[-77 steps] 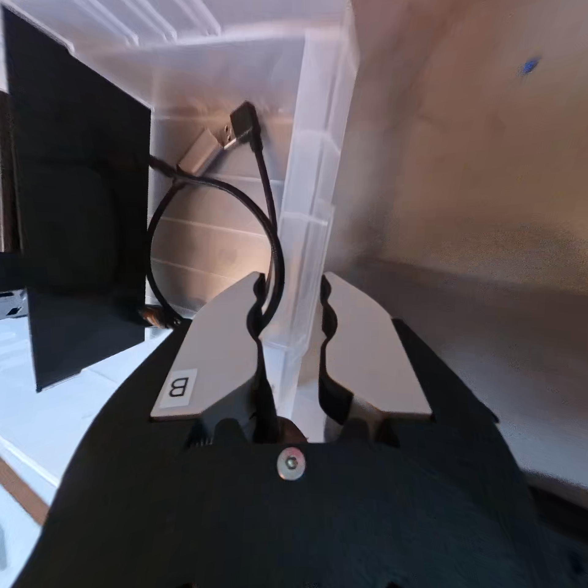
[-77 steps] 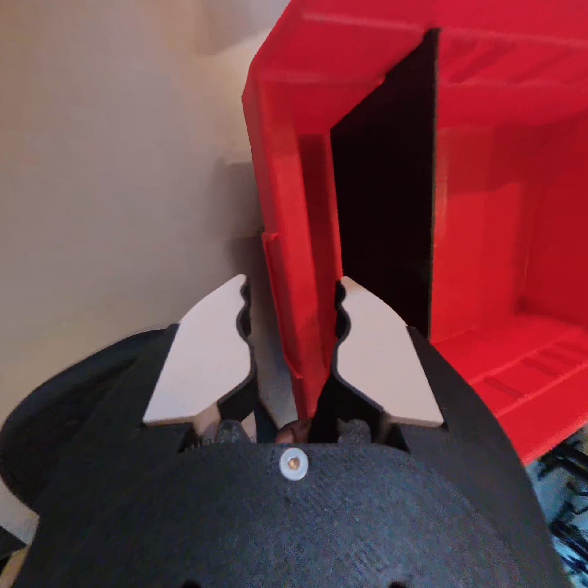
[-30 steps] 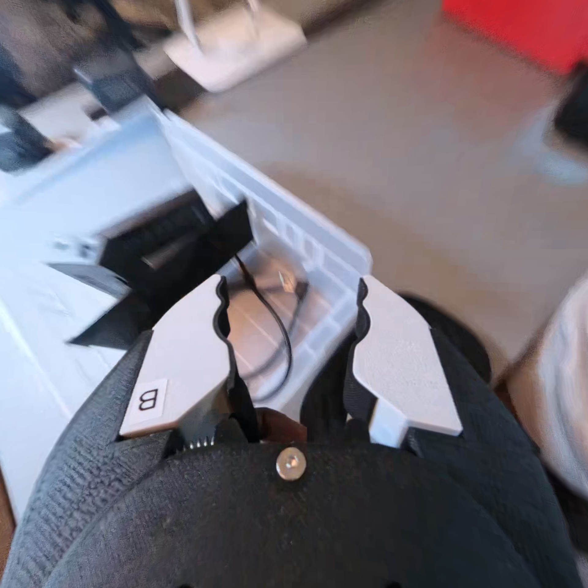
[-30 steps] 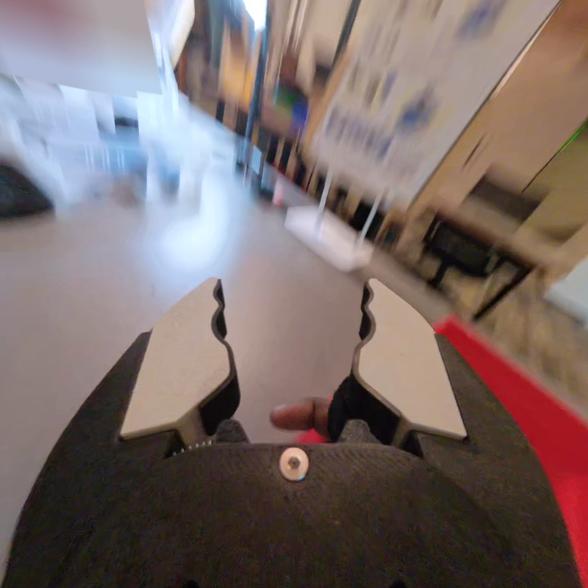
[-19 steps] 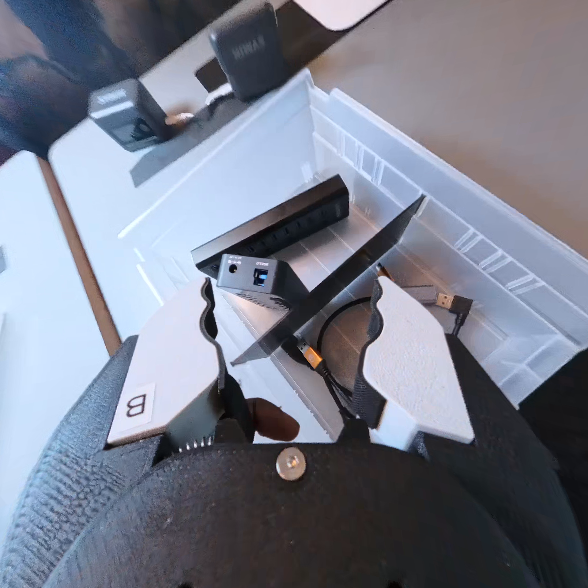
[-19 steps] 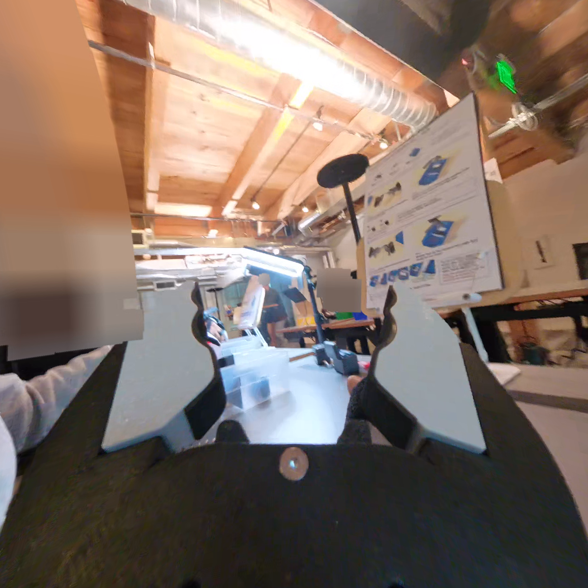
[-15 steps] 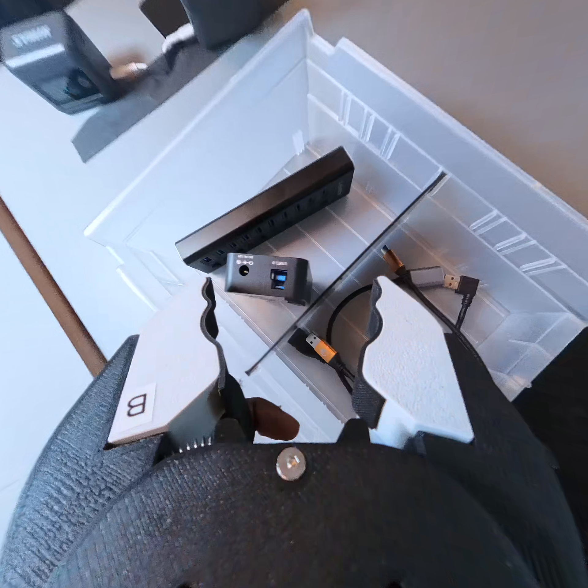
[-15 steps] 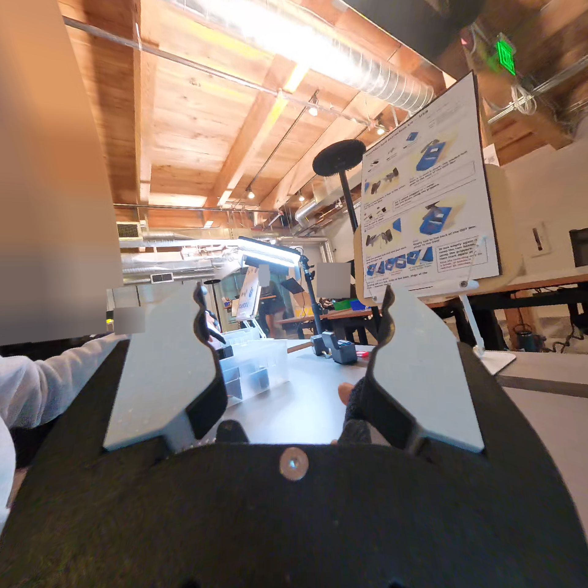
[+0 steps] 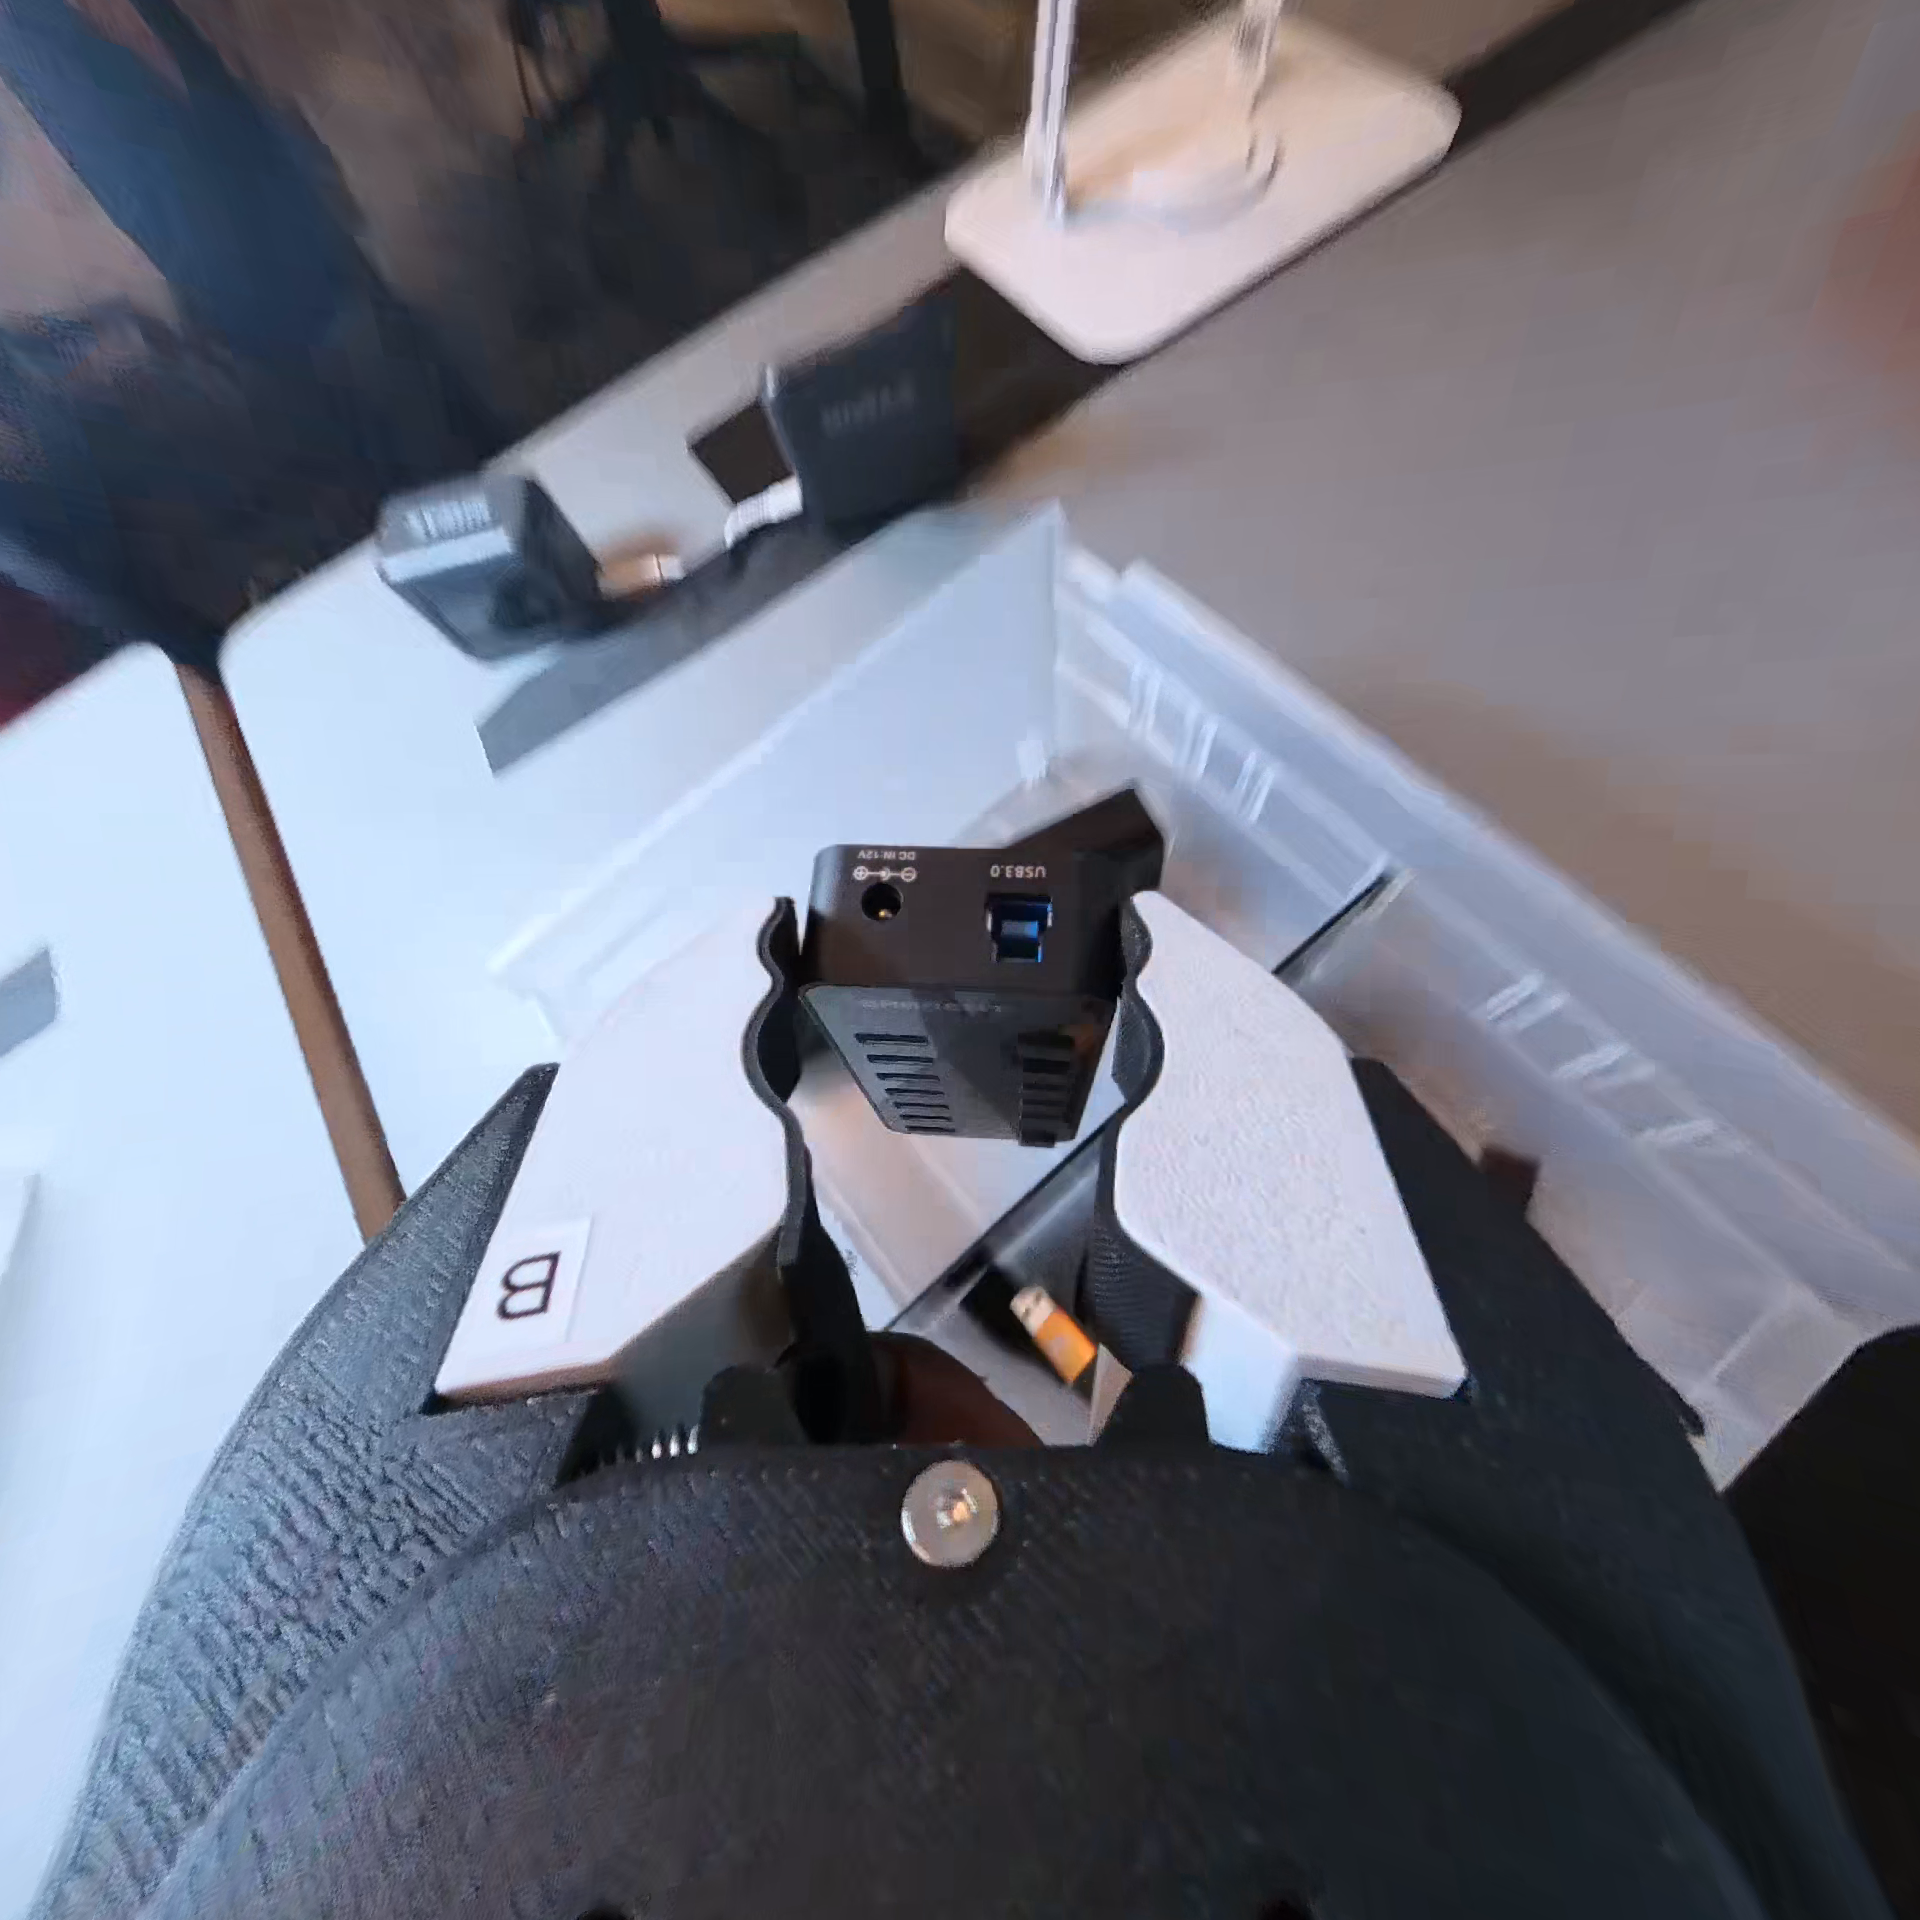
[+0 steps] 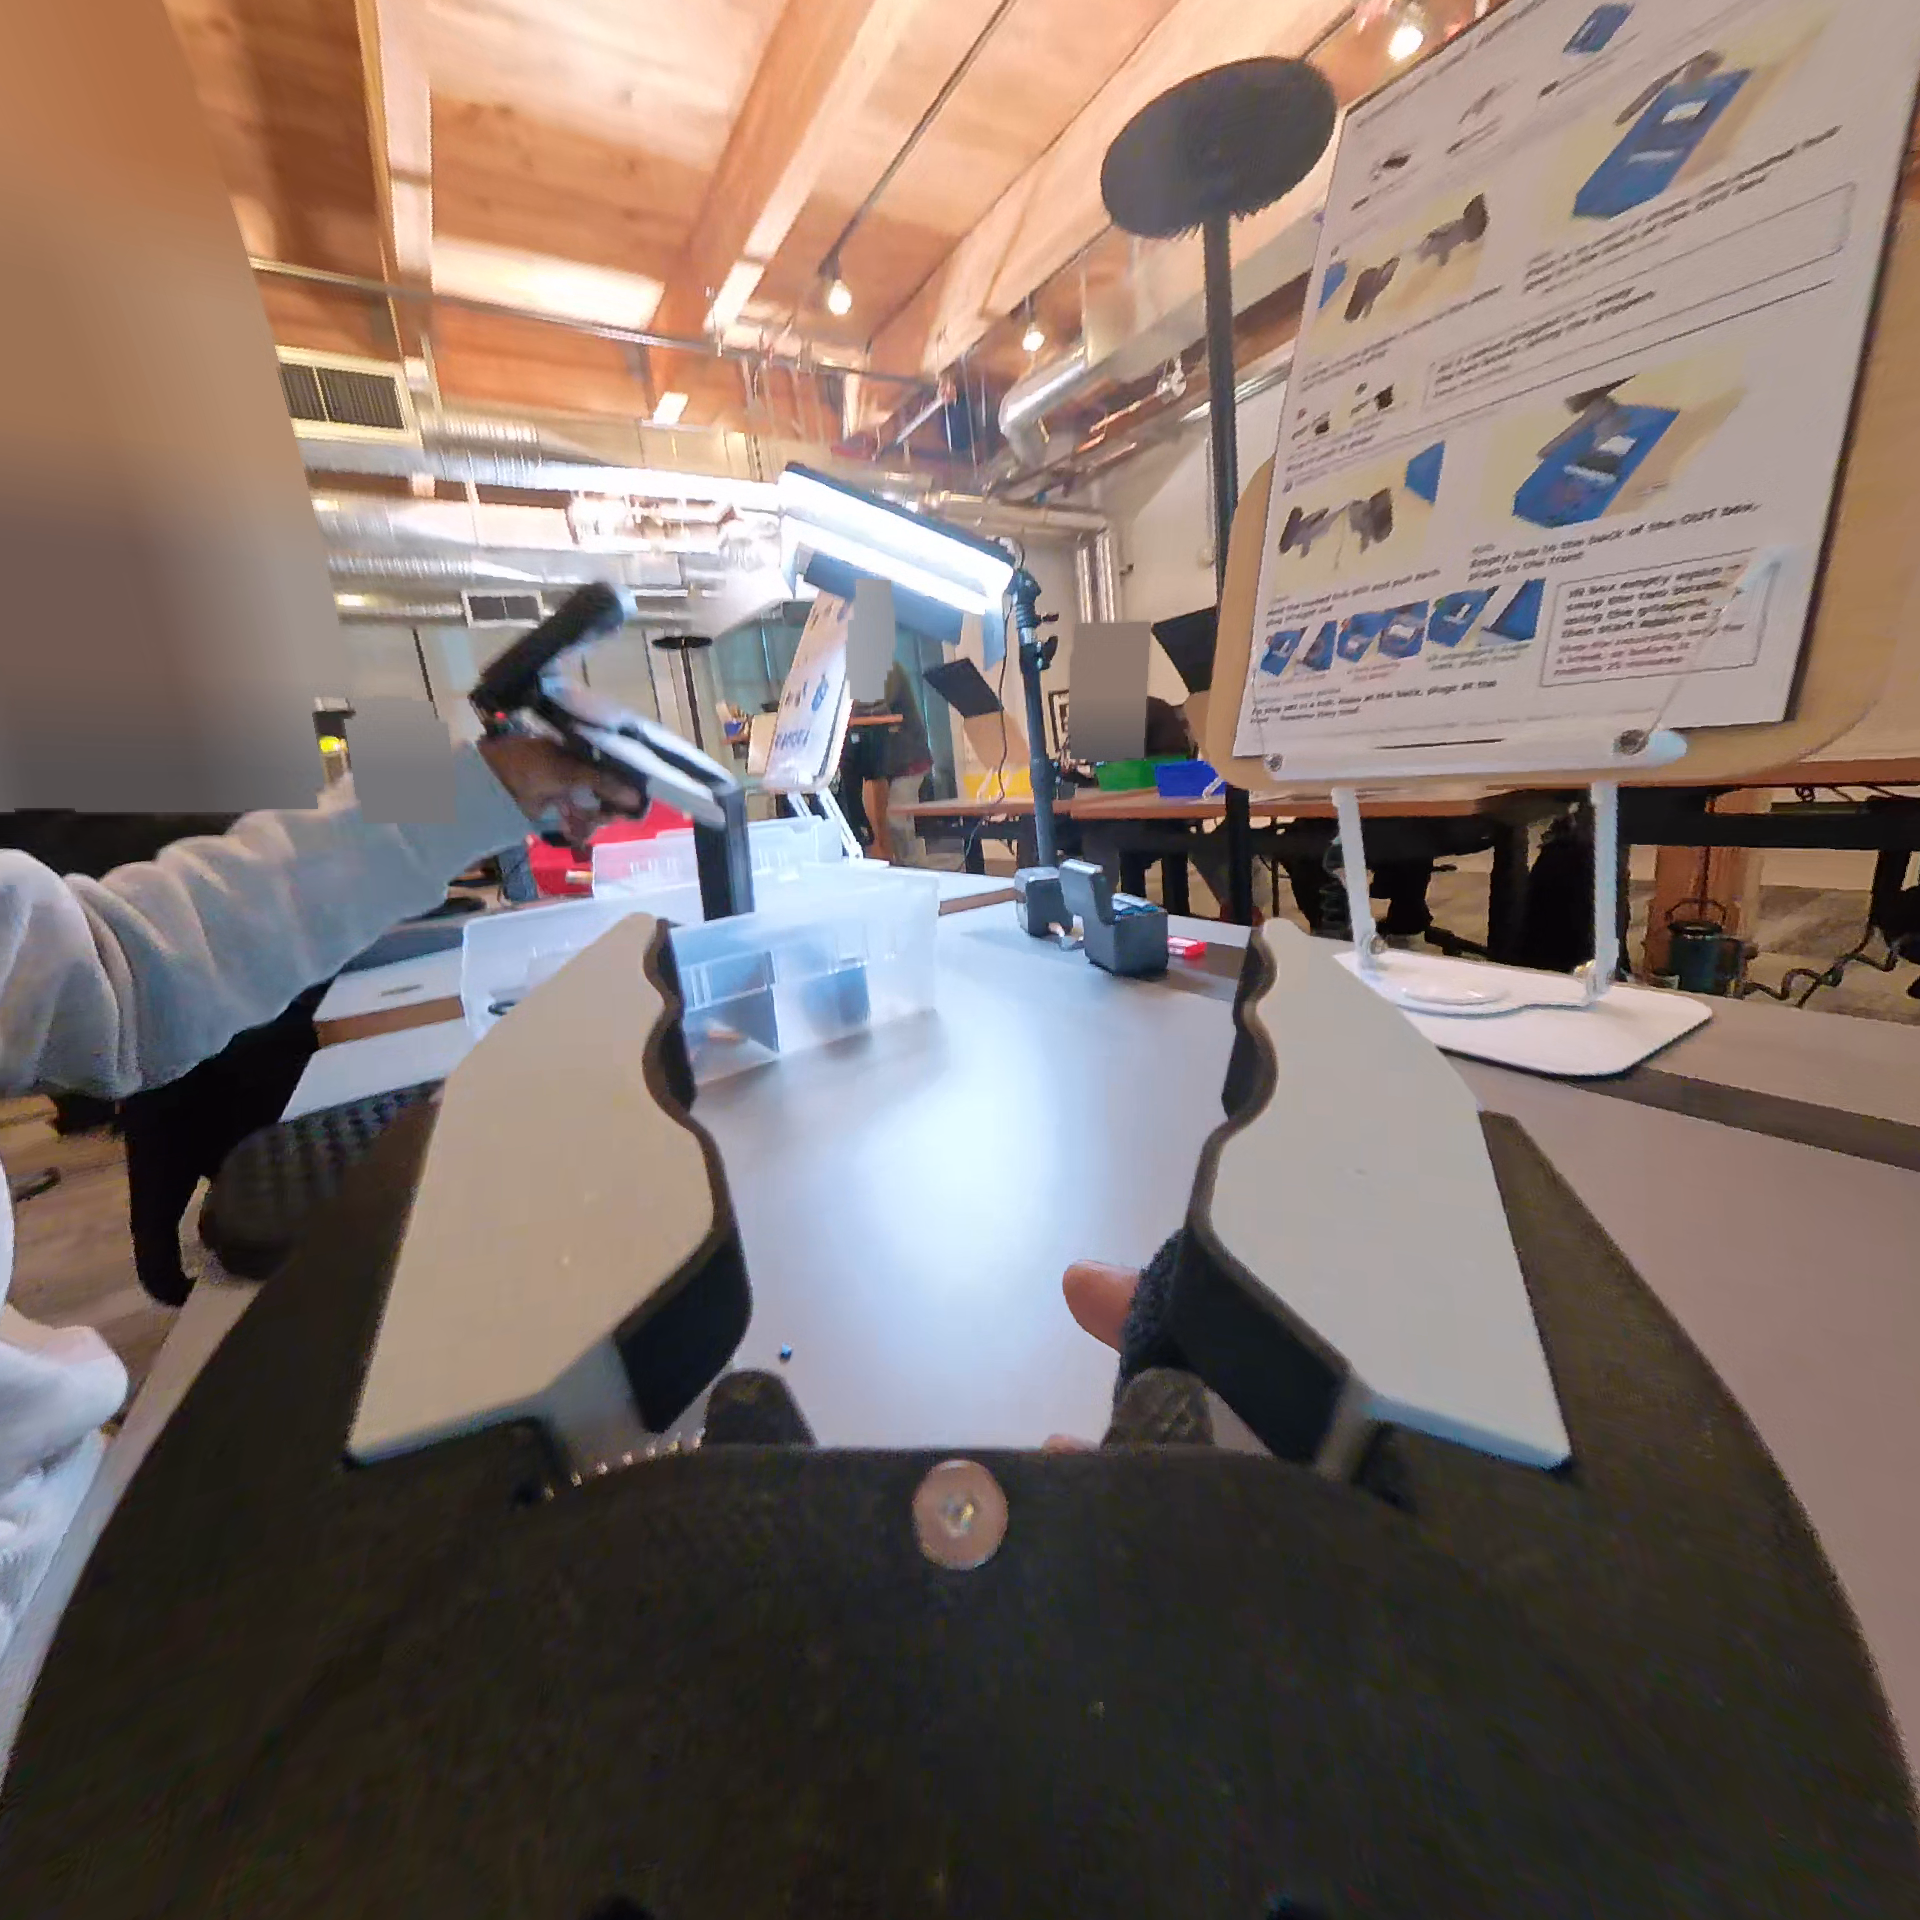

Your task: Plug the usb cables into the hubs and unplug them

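My left gripper is shut on a black USB hub, held by its sides with the port end facing away. It hangs over the clear plastic bin. A second black hub lies in the bin behind it. An orange USB plug lies in the near compartment, past a divider. In the right wrist view the left gripper holds the hub upright above the bin. My right gripper is open and empty, low over the grey table.
Two dark grey blocks stand beyond the bin; they also show in the right wrist view. A white stand base carries an instruction board at the right. A brown seam splits the white tabletop. My right tips are about 50 centimeters from the orange USB plug, my left tips only 15 centimeters.
My left gripper has closed on the small black hub and lifted it out of the bin. My right gripper has tilted down toward the table and stays open.
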A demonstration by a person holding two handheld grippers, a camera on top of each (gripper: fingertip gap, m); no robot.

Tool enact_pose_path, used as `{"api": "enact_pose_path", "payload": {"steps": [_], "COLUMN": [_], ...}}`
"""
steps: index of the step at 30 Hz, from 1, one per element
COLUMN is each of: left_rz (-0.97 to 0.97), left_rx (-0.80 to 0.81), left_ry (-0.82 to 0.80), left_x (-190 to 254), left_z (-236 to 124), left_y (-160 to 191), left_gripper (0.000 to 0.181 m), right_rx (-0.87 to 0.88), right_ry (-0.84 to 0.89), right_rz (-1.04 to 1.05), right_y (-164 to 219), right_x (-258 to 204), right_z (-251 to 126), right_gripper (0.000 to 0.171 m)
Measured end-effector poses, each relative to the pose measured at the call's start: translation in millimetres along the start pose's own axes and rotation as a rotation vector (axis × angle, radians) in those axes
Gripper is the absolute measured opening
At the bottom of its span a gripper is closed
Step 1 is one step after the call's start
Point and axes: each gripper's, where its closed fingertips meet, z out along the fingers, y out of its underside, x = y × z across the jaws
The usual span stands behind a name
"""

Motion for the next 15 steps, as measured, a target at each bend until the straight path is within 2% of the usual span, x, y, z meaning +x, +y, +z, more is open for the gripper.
{"api": "enact_pose_path", "payload": {"steps": [3, 7, 11, 15], "left_rz": [0.052, 0.131, 0.182, 0.188], "left_rx": [0.111, 0.190, 0.214, 0.199], "left_ry": [0.002, 0.097, 0.227, 0.319], "left_x": [28.4, 95.3, 177.8, 255.7], "left_z": [-13.4, -10.9, 13.6, 57.3], "left_y": [-46.4, -89.5, -108.9, -107.9], "left_gripper": [0.059, 0.059, 0.059, 0.059], "right_rx": [-0.043, -0.076, -0.113, -0.169], "right_ry": [-0.010, 0.006, 0.015, 0.009], "right_rz": [-0.004, -0.050, -0.098, -0.151], "right_y": [8.2, 13.3, 19.2, 28.5], "right_x": [-2.5, -1.8, -2.2, -4.6], "right_z": [1.2, 0.3, 0.3, 0.6], "right_gripper": [0.102, 0.098, 0.096, 0.095]}}
